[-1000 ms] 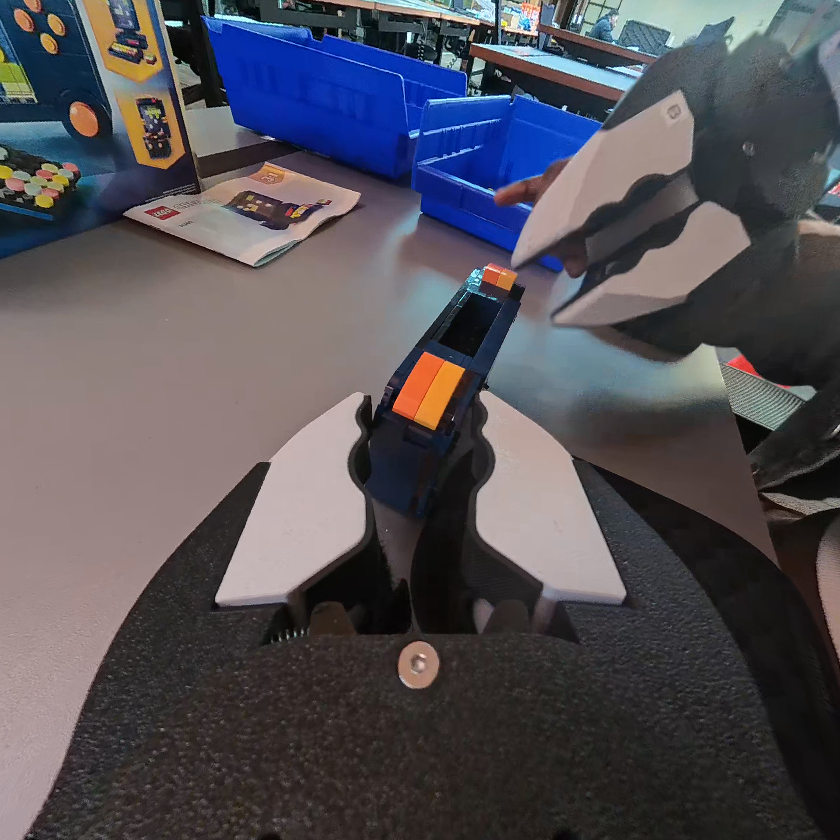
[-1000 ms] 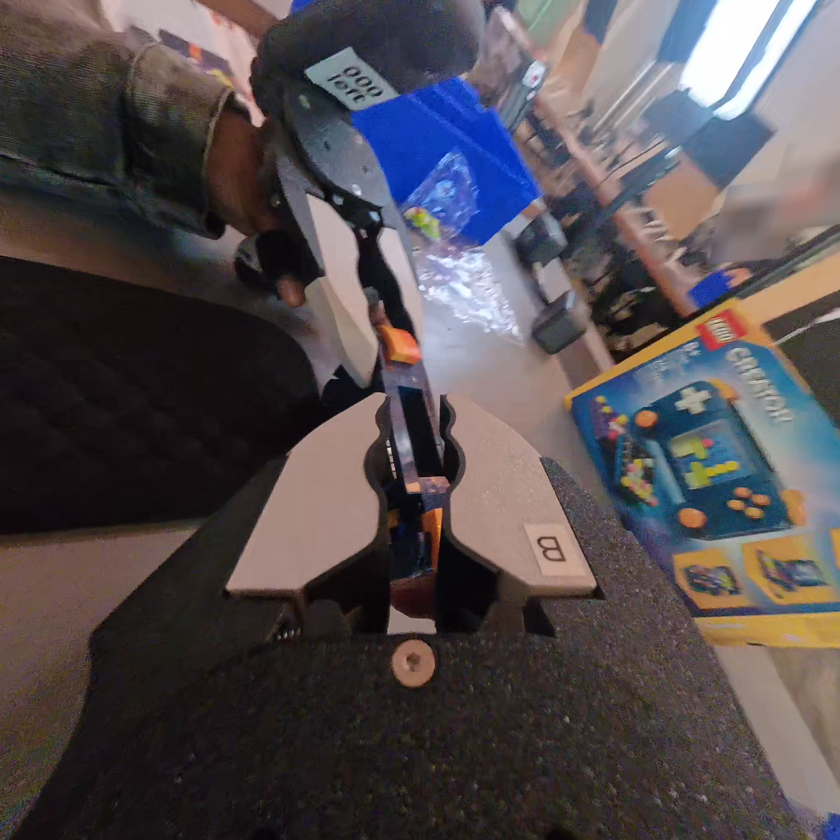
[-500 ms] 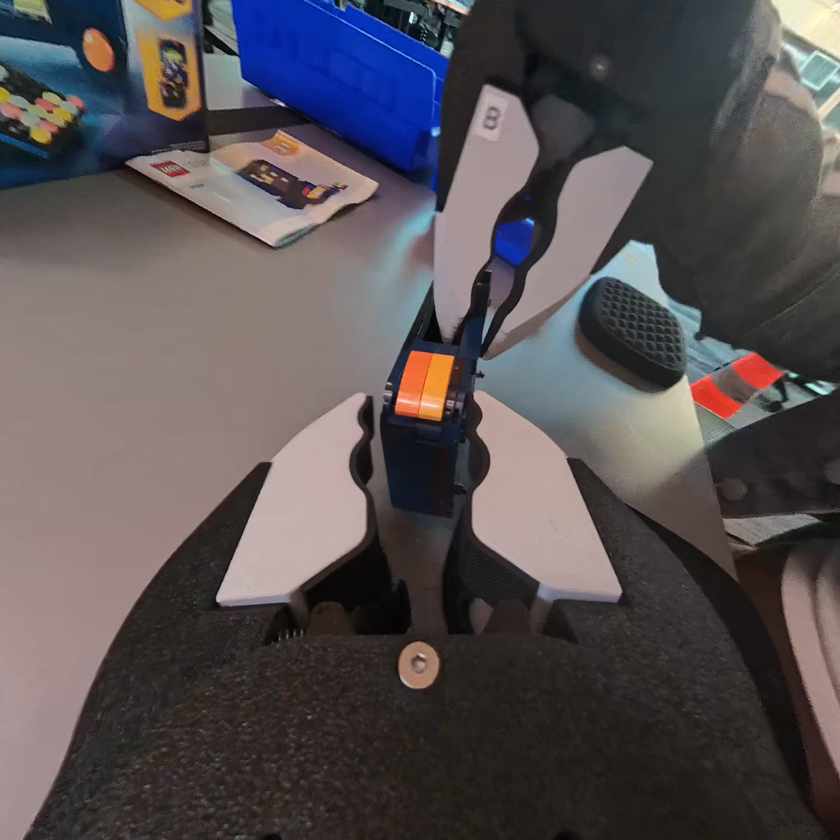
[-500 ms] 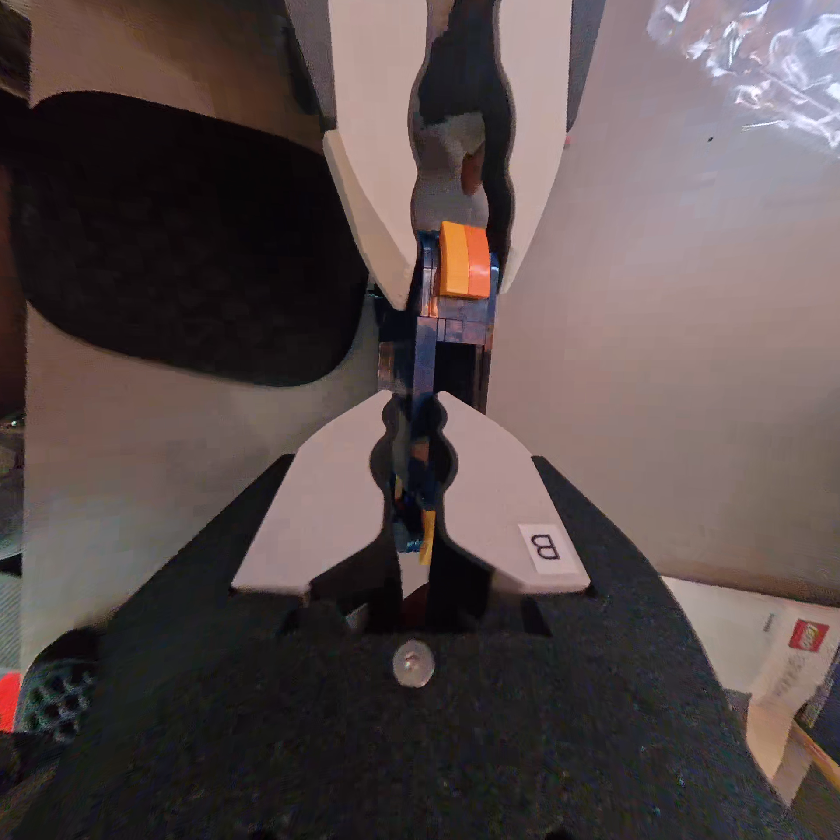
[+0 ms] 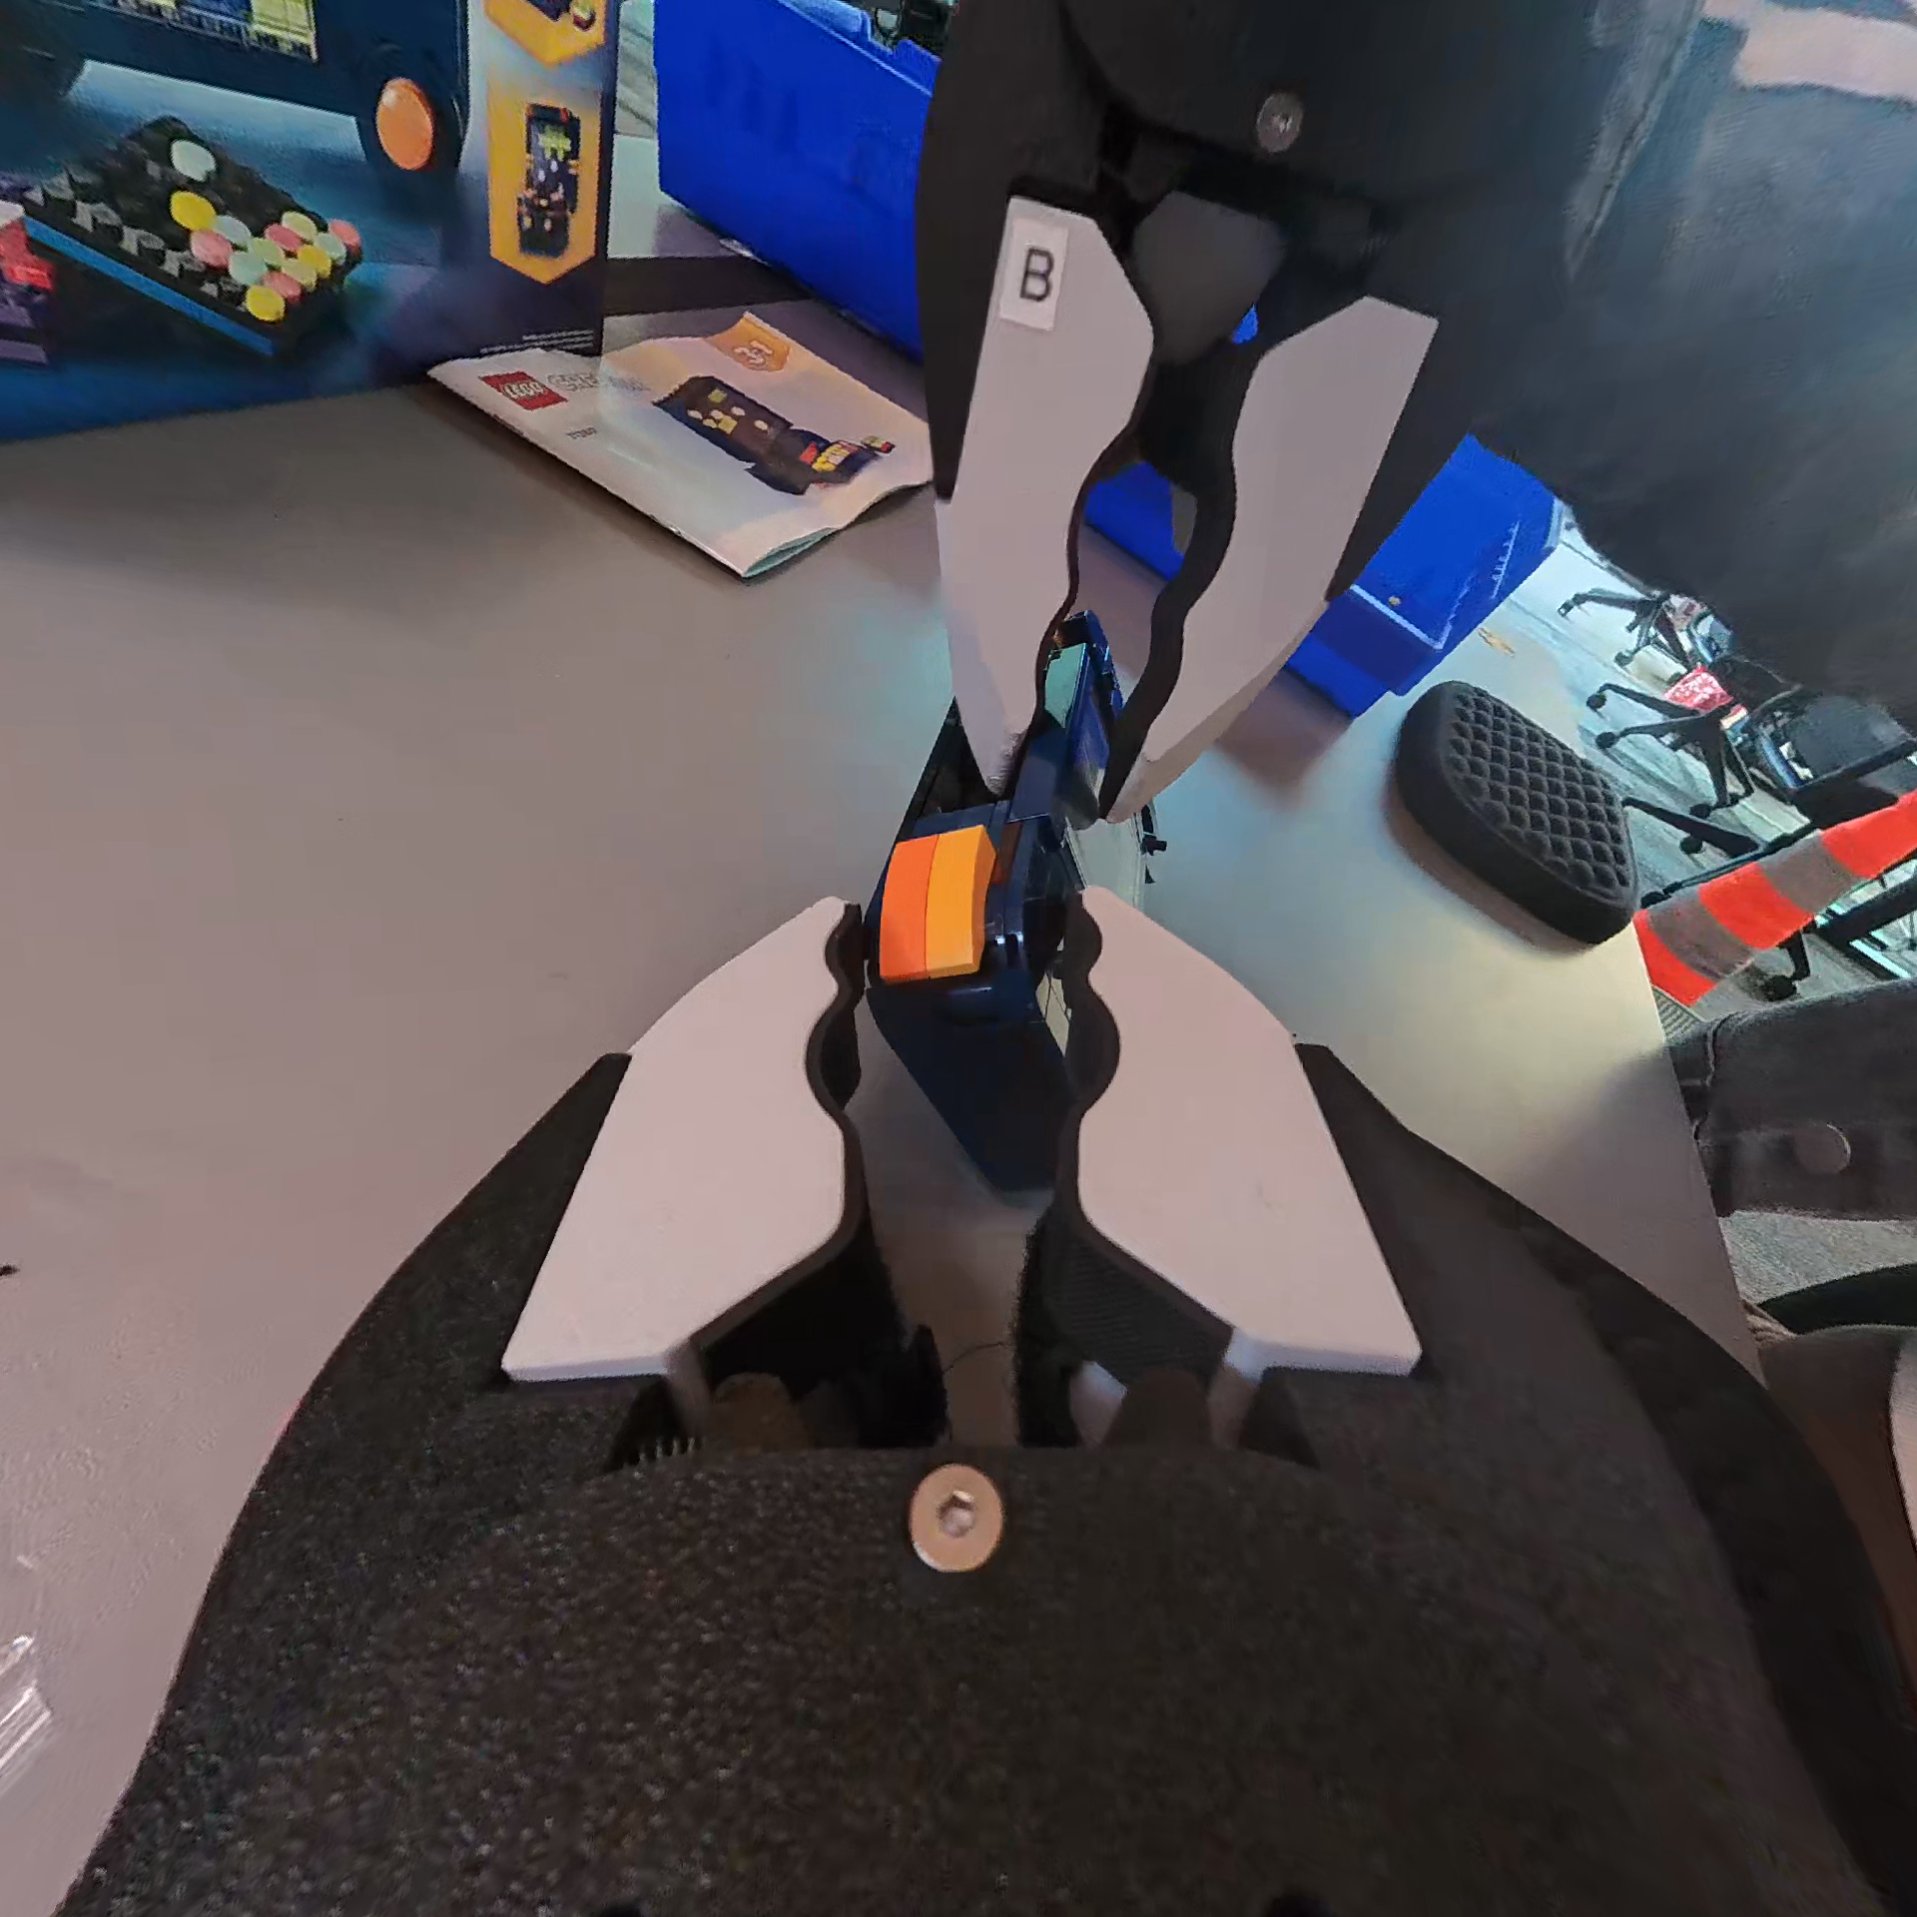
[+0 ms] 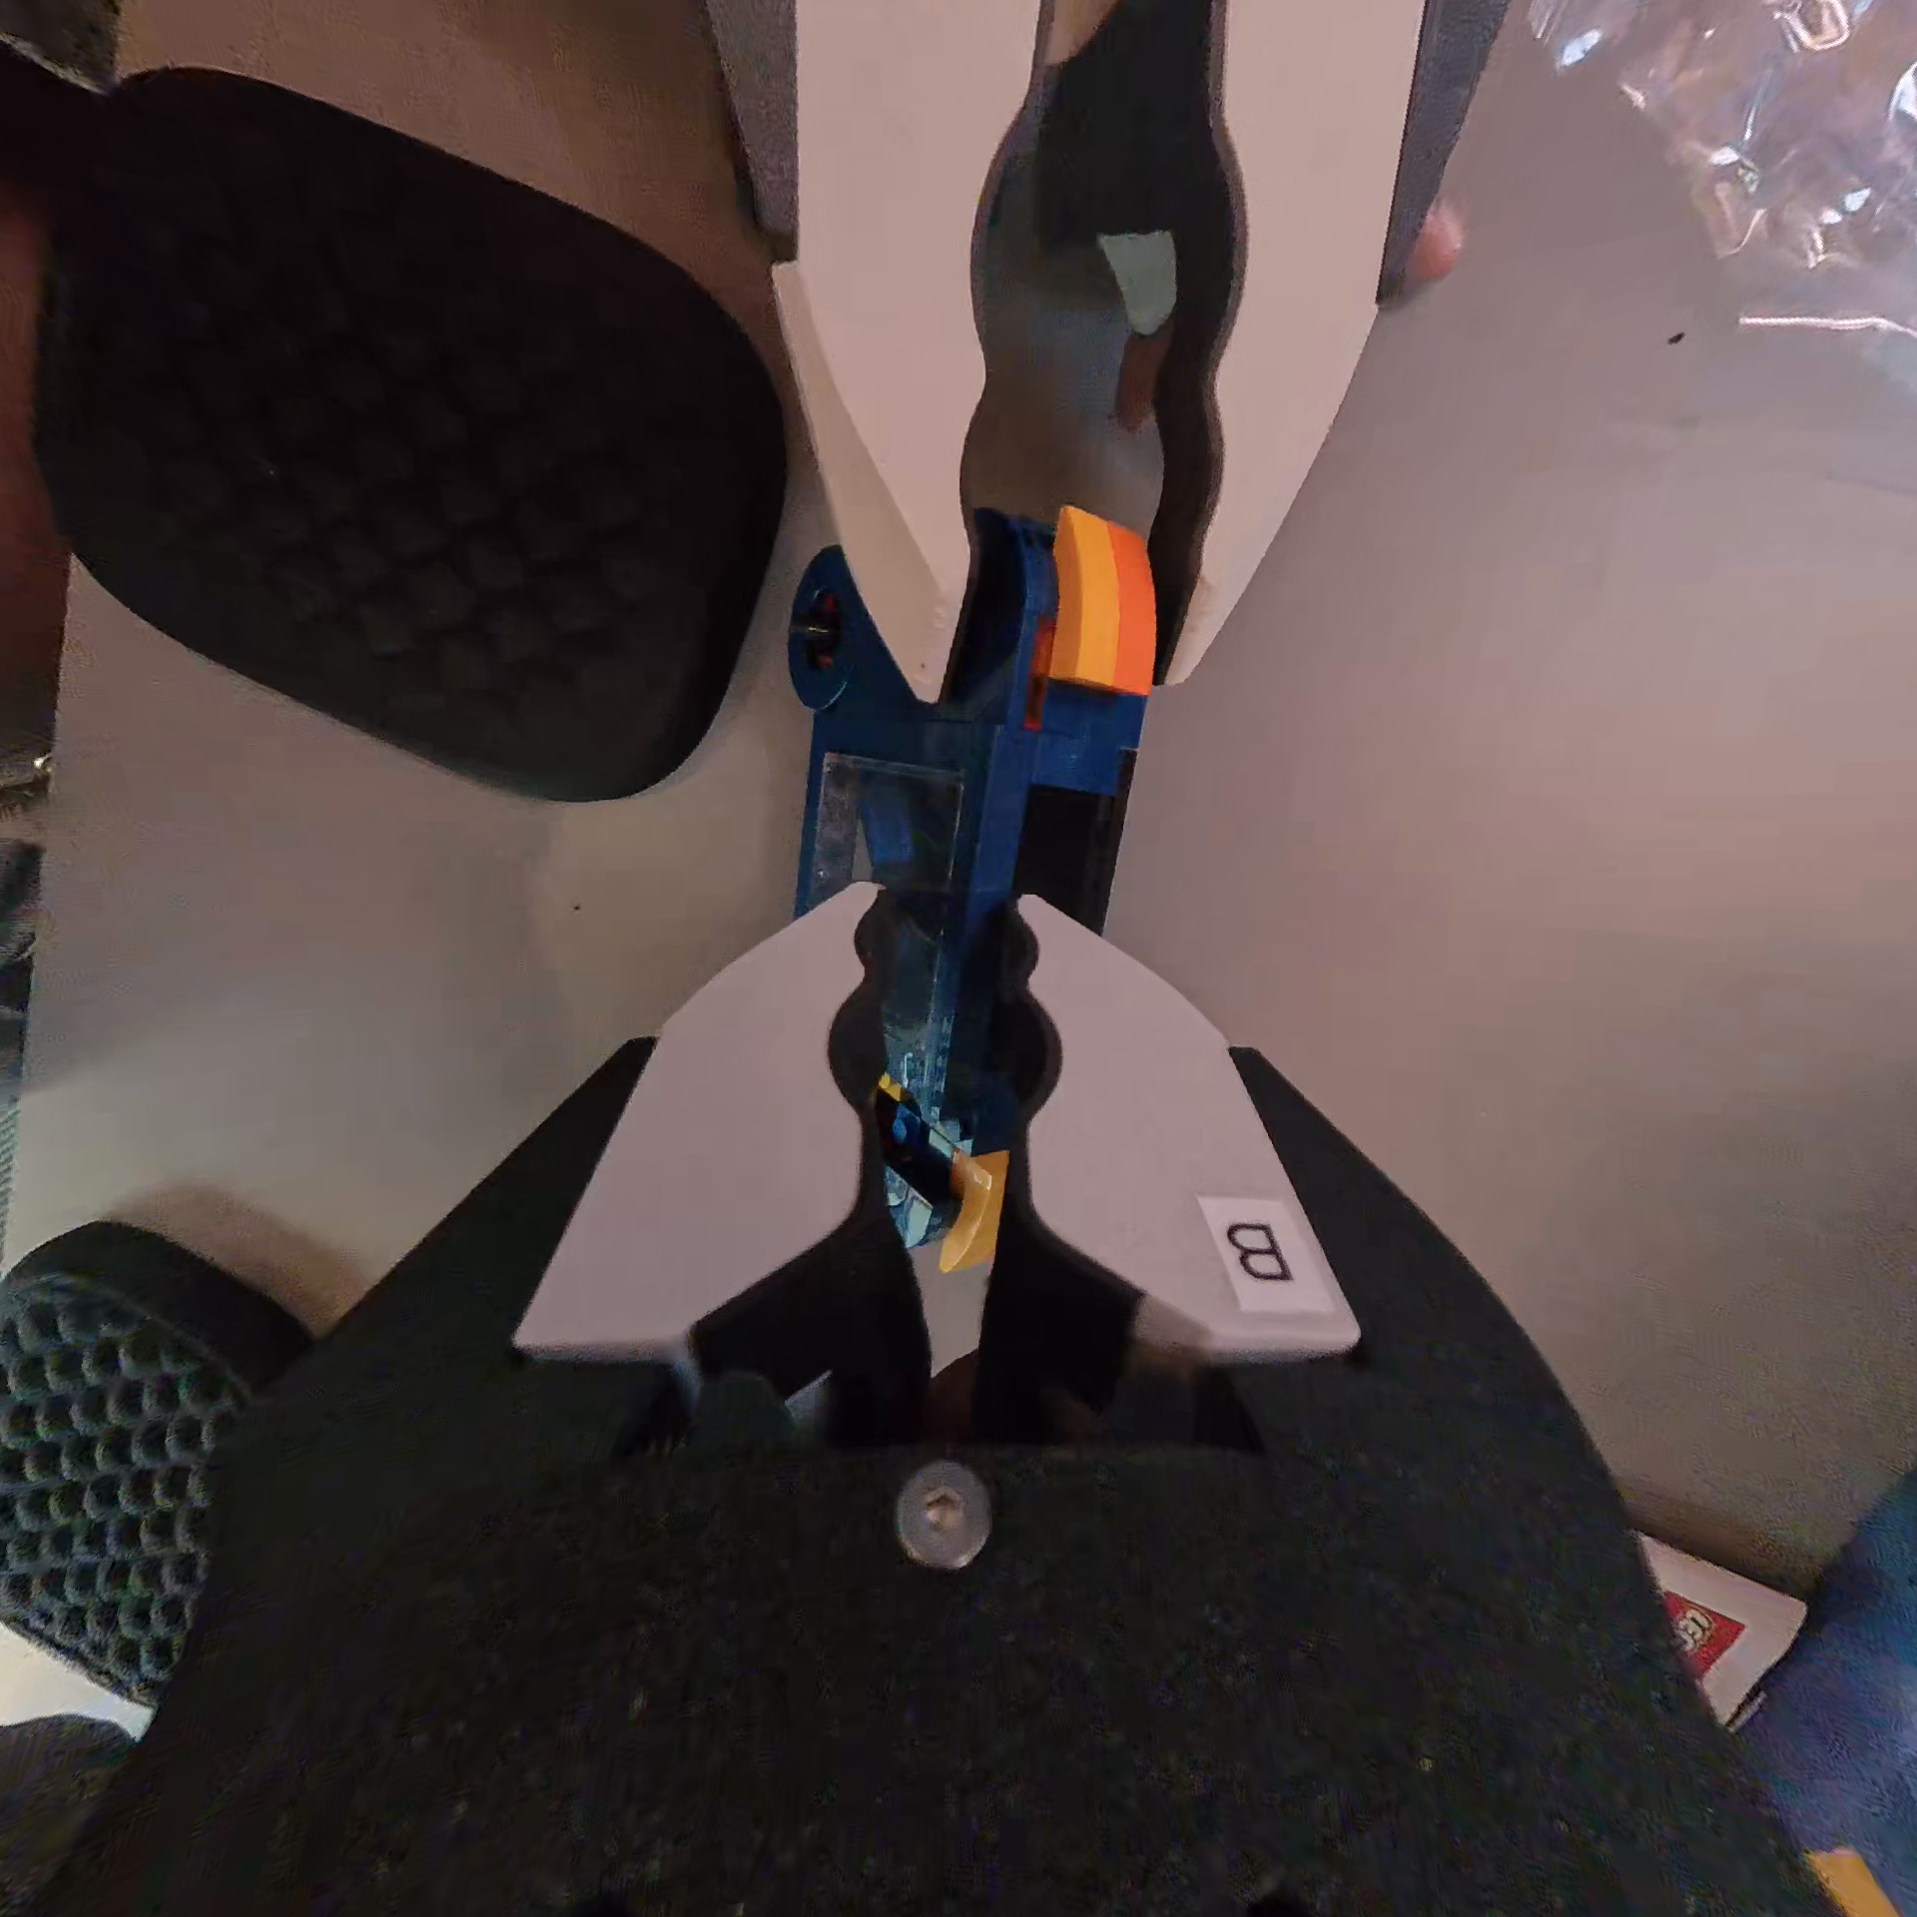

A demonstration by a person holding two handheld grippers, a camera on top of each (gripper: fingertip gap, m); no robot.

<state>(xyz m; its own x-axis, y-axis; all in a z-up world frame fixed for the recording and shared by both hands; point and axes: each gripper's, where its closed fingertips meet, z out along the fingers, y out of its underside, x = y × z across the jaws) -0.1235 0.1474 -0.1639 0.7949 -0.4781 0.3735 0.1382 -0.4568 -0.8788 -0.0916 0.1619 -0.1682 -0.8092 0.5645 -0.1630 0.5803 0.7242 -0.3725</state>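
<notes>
Dark-blue brick model with orange tiles, held above the grey counter: left gripper jaws clamp one end, right gripper jaws clamp the opposite end.

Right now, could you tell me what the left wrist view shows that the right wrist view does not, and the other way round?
Only the left wrist view shows the blue bins, the open instruction booklet and the picture side of the toy box. Only the right wrist view shows the crinkled clear plastic bag and the model's small yellow piece. Both show the dark blue brick model with its orange pieces, clamped from opposite ends by the left hand-held gripper and the right hand-held gripper, over the grey table, plus a black honeycomb pad.
</notes>
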